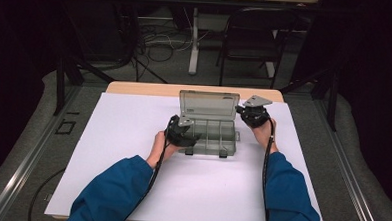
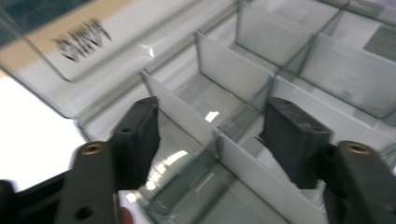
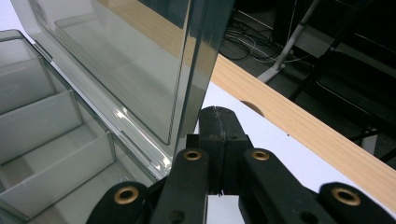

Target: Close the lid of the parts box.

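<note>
Clear compartment box is laid at the table's middle, long axis across it, lid stood upright along the far edge. Left gripper is held over the box's near-left corner, jaws spread, a divider wall straddled between them, no contact confirmed. Right gripper is parked just beside the lid's right end, jaws pressed together, nothing pinched. Judged: the lid's edge lies immediately left of the right jaws, so the right hand is nearer for any lid move; the left is better placed for bracing the base.
</note>
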A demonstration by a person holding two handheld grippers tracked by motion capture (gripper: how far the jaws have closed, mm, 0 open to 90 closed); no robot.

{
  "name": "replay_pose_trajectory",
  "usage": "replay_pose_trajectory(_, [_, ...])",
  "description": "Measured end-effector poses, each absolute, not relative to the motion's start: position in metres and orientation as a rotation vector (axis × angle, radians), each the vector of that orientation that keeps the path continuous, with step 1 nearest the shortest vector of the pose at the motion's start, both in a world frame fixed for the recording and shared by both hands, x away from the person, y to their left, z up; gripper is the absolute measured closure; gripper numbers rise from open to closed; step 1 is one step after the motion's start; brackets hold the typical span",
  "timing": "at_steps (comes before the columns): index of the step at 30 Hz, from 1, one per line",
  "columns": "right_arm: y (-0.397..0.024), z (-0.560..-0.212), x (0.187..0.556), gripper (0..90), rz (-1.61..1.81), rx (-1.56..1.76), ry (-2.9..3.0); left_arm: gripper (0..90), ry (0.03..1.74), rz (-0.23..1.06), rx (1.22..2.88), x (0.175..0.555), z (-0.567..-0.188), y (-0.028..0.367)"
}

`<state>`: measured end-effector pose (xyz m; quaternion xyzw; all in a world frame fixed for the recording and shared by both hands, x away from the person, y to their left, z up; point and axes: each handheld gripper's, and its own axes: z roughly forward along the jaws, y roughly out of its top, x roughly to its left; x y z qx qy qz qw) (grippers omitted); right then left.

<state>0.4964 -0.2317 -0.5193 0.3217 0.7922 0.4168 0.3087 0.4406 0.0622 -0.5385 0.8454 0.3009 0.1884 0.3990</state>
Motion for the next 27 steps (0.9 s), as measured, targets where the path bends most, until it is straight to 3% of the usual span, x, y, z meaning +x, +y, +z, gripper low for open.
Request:
replay_pose_trajectory(5, [-0.231,-0.519,0.496,90.0,1.101,0.848,2.092,16.2,0.744,0.53,2.089,0.439,-0.523,0.072])
replay_pose_trajectory(13, [-0.23,-0.518,0.495,90.0,1.094,0.852,2.092,2.6,0.781,0.609,2.029,0.445,-0.503,0.088])
replay_pose_trajectory(19, [-0.229,-0.517,0.495,90.0,1.079,0.844,2.1,5.8,0.85,0.615,2.028,0.464,-0.486,0.095])
replay_pose_trajectory(22, [-0.229,-0.515,0.494,90.0,1.075,0.842,2.102,11.5,0.855,0.602,2.0,0.474,-0.473,0.101])
replay_pose_trajectory(27, [-0.23,-0.515,0.495,90.0,1.08,0.844,2.099,31.6,0.798,0.62,1.974,0.478,-0.459,0.104])
